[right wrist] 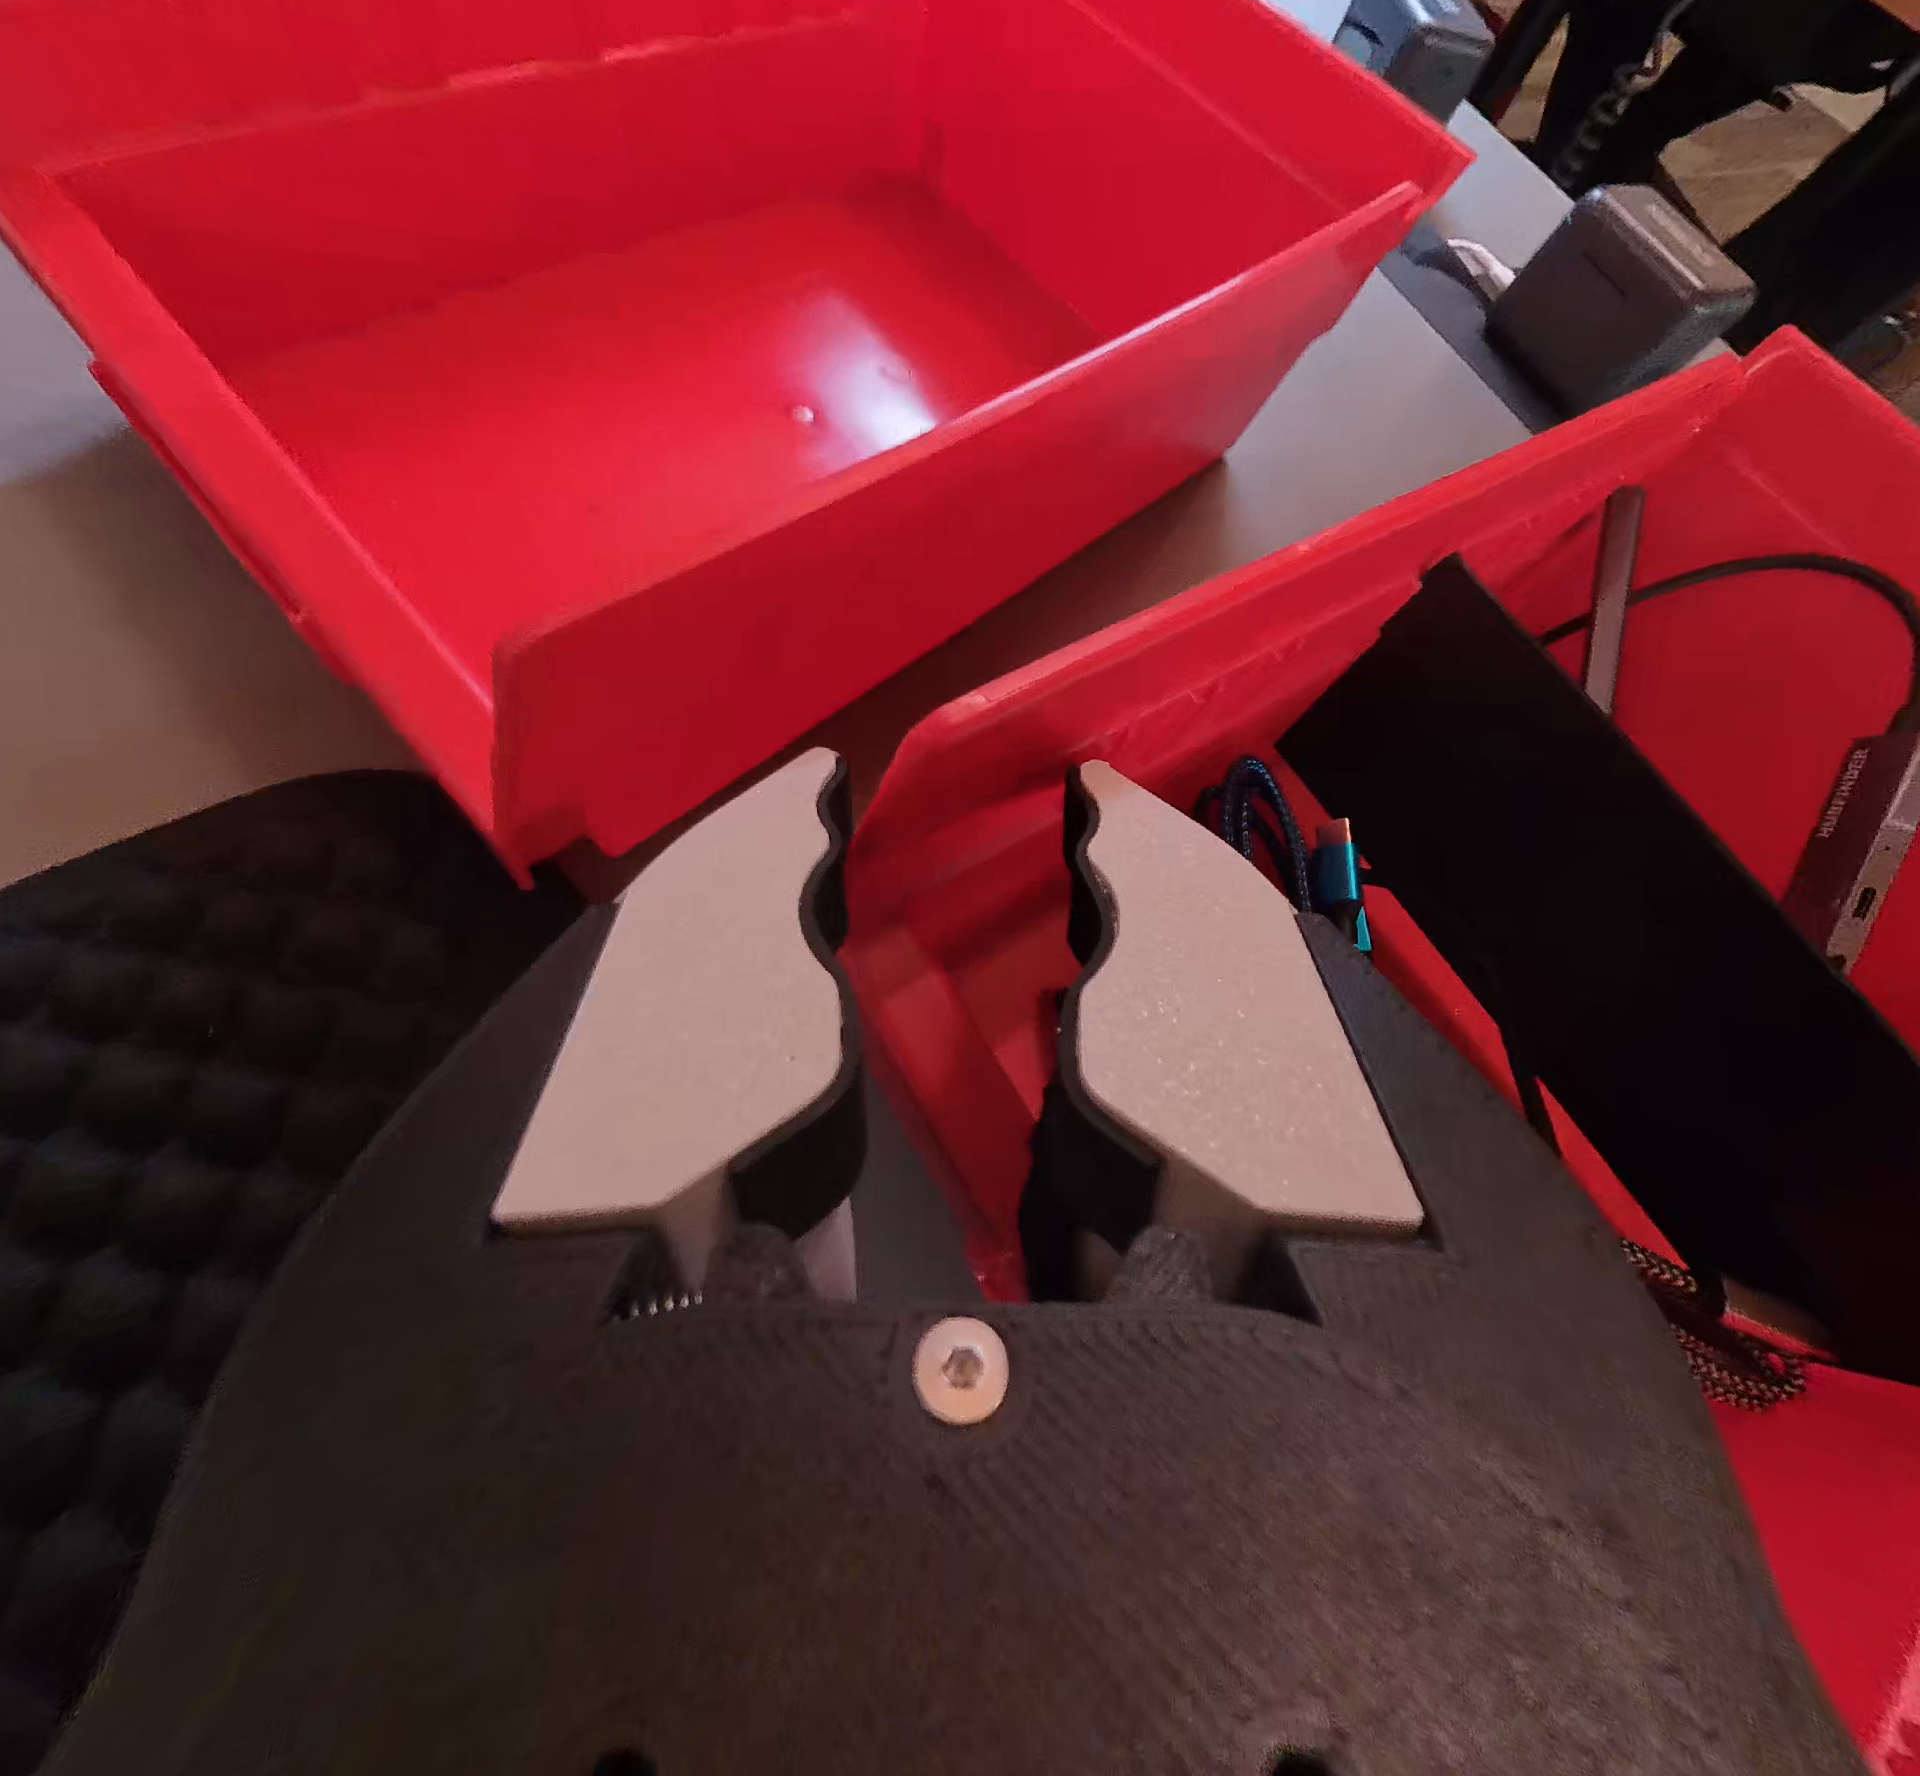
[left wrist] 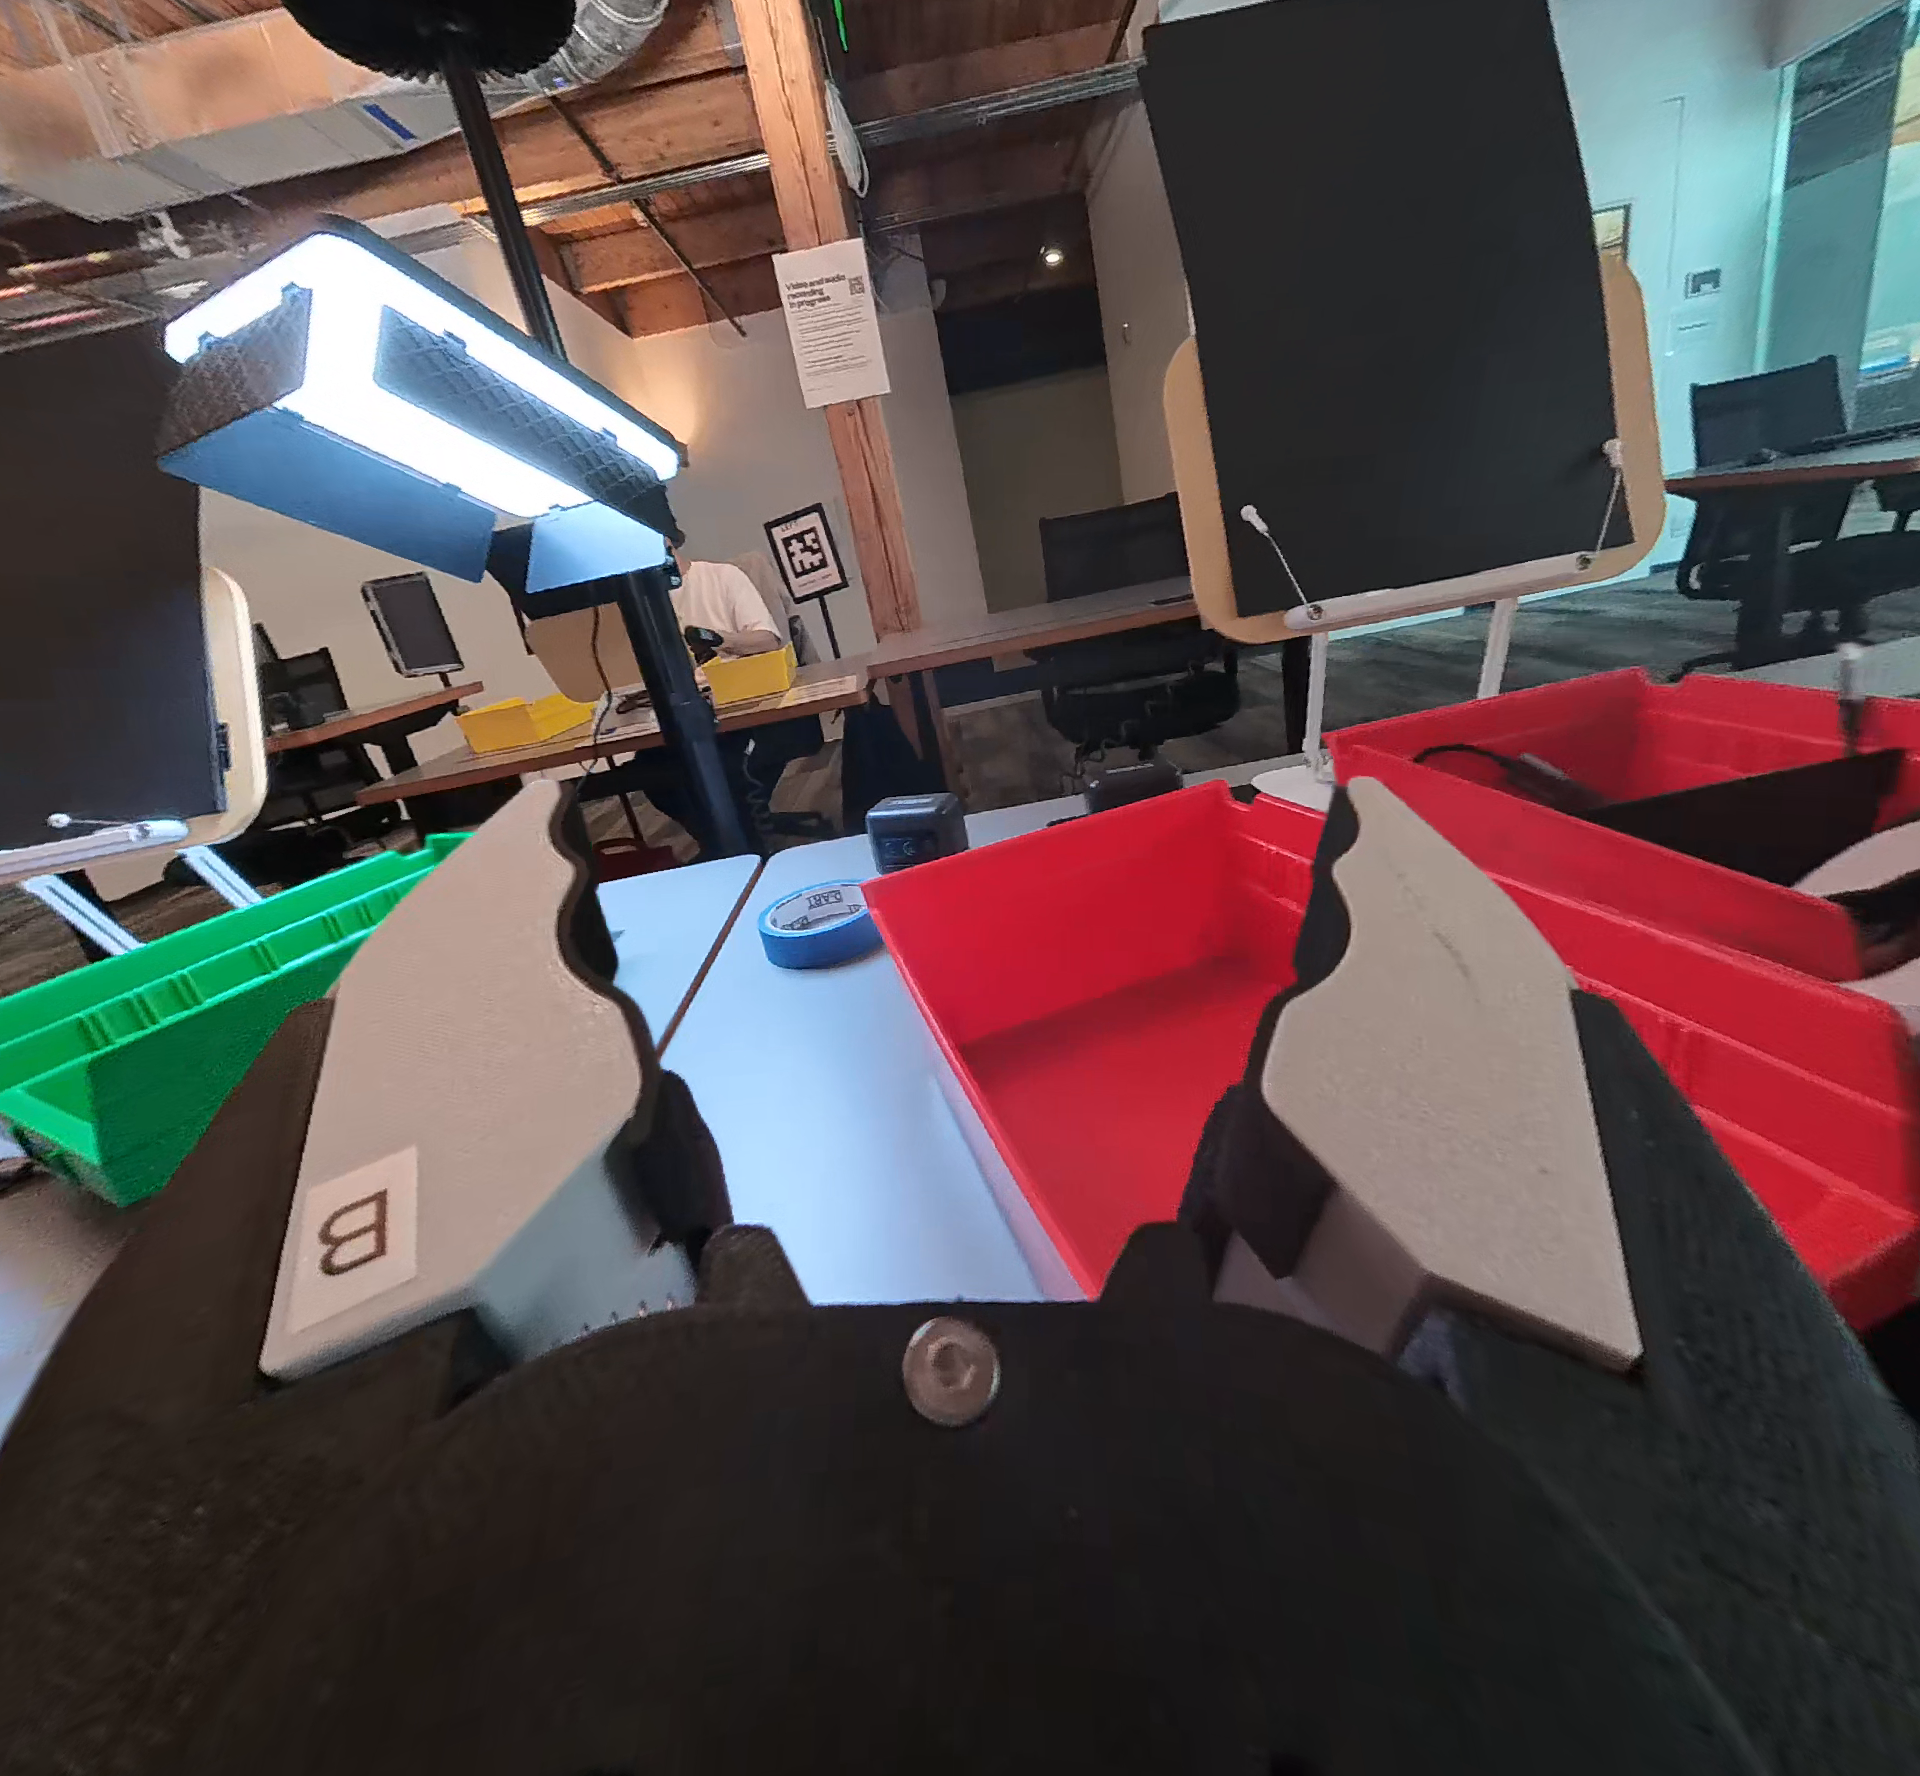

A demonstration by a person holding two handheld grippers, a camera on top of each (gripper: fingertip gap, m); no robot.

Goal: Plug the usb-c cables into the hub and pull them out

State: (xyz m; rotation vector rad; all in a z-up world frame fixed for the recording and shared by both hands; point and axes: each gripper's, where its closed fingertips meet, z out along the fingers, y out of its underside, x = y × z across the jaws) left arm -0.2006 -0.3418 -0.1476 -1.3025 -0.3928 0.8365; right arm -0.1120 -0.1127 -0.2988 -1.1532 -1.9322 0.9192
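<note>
My right gripper (right wrist: 956, 791) is open and empty, its fingers over the near left corner of a divided red bin (right wrist: 1299, 583). In that bin's near compartment lies a blue braided usb-c cable (right wrist: 1262, 827) with a teal plug (right wrist: 1340, 869), just right of my right finger. Beyond a black divider (right wrist: 1538, 895) lies the grey hub (right wrist: 1870, 853) with its black lead (right wrist: 1766, 573). My left gripper (left wrist: 951, 812) is wide open and empty, held above the table, over the edge of an empty red bin (left wrist: 1091, 988). The divided bin shows at the right in the left wrist view (left wrist: 1662, 739).
An empty red bin (right wrist: 623, 355) stands left of the divided one. A black textured pad (right wrist: 156, 1051) lies at the near left. A green bin (left wrist: 156, 1030), blue tape roll (left wrist: 816, 926), dark grey blocks (right wrist: 1621, 292), a lit lamp (left wrist: 416, 396) and black boards (left wrist: 1371, 292) surround the table.
</note>
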